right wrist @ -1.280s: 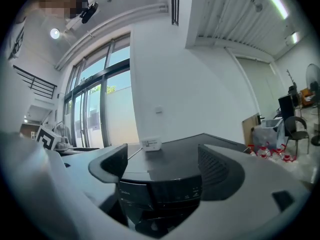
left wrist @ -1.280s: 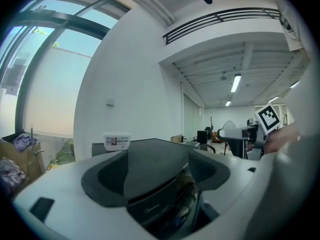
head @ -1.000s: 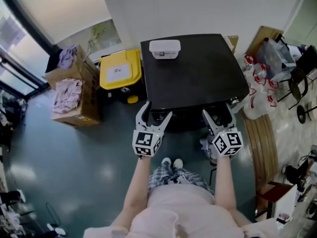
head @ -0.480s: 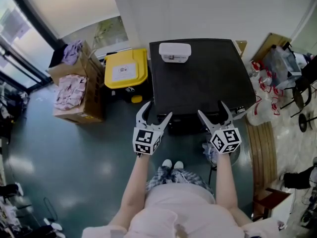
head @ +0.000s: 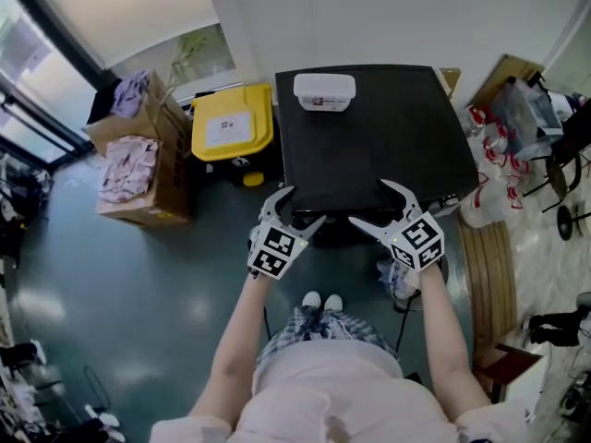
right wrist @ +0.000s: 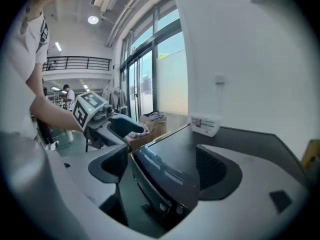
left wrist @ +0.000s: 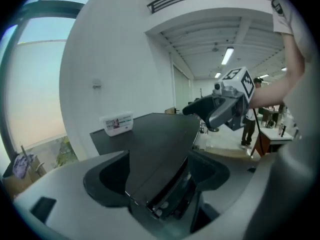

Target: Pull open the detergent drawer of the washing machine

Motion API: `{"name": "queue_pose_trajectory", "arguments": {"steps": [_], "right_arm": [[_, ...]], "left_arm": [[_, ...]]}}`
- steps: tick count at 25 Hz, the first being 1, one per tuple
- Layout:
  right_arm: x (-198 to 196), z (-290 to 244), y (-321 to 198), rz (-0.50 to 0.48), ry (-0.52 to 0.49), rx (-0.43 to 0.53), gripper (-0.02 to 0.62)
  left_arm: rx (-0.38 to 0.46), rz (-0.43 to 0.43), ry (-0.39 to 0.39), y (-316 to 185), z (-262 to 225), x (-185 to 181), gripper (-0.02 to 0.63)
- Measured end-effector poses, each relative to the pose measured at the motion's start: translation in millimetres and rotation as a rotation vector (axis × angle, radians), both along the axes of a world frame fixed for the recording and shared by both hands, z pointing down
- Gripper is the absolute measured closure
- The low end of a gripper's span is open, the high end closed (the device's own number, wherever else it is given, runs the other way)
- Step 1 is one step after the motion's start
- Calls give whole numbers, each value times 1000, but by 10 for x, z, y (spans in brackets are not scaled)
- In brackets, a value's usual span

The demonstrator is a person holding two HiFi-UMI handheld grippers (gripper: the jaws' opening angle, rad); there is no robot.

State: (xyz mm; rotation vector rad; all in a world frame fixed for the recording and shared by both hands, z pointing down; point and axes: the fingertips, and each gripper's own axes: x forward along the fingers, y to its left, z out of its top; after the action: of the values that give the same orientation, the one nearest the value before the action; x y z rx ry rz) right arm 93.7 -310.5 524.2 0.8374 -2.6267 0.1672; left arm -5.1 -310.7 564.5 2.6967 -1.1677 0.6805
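Note:
A black washing machine (head: 369,141) stands against the wall in the head view, seen from above. Both grippers hover at its front edge, angled in toward each other. My left gripper (head: 300,208) is open at the front left corner, and the machine's top (left wrist: 155,144) shows between its jaws. At the front right my right gripper (head: 369,203) is also open, with the front panel and its small knobs (right wrist: 162,184) between its jaws. Neither holds anything. I cannot make out the detergent drawer on the dark front.
A white box (head: 324,90) sits at the back of the machine's top. A yellow bin (head: 231,123) and cardboard boxes of clothes (head: 134,169) stand to the left. Plastic bags (head: 489,155) and a wooden bench (head: 485,266) are on the right.
Both grippers have turned inward, so their jaws now point at each other across the machine's front edge. The right gripper moved slightly left and up.

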Motion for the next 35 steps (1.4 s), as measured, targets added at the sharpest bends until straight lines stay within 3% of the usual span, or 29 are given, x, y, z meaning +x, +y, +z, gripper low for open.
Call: {"name": "queue_pose_trajectory", "arguments": {"steps": [6, 16, 22, 29, 35], "right_arm": [[-225, 327, 216, -250, 226, -52, 163], [-323, 906, 601, -540, 544, -79, 183], [-318, 1107, 669, -573, 652, -82, 192], [-287, 1285, 633, -565, 733, -87, 199], [-290, 1286, 583, -531, 760, -40, 262]], "left_arm": [[-67, 189, -208, 110, 244, 174, 242], [-174, 405, -418, 439, 628, 352, 244], [-211, 463, -497, 604, 841, 366, 244], [-223, 479, -523, 586, 899, 395, 244], [-218, 478, -555, 606, 916, 416, 247]]}}
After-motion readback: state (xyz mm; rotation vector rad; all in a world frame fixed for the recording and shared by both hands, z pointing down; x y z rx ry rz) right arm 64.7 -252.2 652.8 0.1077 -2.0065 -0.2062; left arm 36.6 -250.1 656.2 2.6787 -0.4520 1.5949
